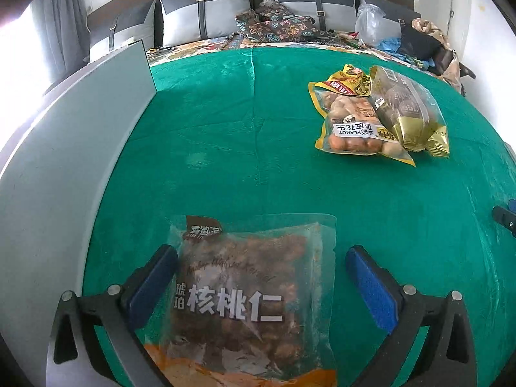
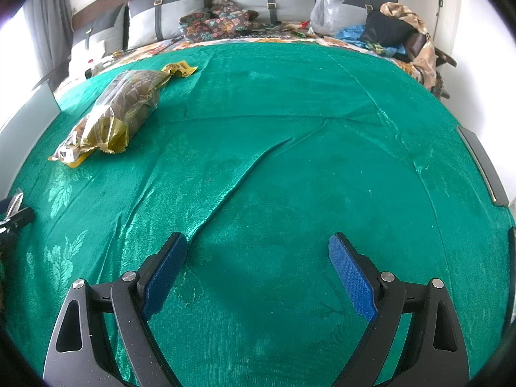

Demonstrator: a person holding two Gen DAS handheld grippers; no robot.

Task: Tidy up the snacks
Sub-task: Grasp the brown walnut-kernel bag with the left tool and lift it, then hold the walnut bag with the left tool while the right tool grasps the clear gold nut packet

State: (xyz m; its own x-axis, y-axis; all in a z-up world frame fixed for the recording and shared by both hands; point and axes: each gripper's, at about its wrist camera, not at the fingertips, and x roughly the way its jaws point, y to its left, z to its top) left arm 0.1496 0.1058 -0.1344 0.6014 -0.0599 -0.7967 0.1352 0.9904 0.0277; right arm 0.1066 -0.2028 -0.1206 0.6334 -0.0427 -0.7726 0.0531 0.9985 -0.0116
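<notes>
A clear bag of candied walnut kernels (image 1: 248, 293) lies on the green cloth (image 1: 258, 148) between the open fingers of my left gripper (image 1: 261, 254); the left pad (image 1: 154, 287) is at its edge, the right pad stands apart. Far right lie a yellow peanut bag (image 1: 351, 122) and a gold-ended bag of dark snacks (image 1: 409, 109), overlapping. In the right wrist view these same bags (image 2: 125, 106) lie far left. My right gripper (image 2: 258, 242) is open and empty over bare green cloth (image 2: 290, 161).
A grey board (image 1: 64, 167) stands along the cloth's left edge. Behind the cloth are grey cushions (image 1: 206, 9), patterned fabric (image 1: 274, 19), a plastic bag (image 2: 325, 9) and clothes (image 2: 396, 29). A fold (image 2: 238, 187) runs across the cloth. A dark flat item (image 2: 483, 167) lies at the right edge.
</notes>
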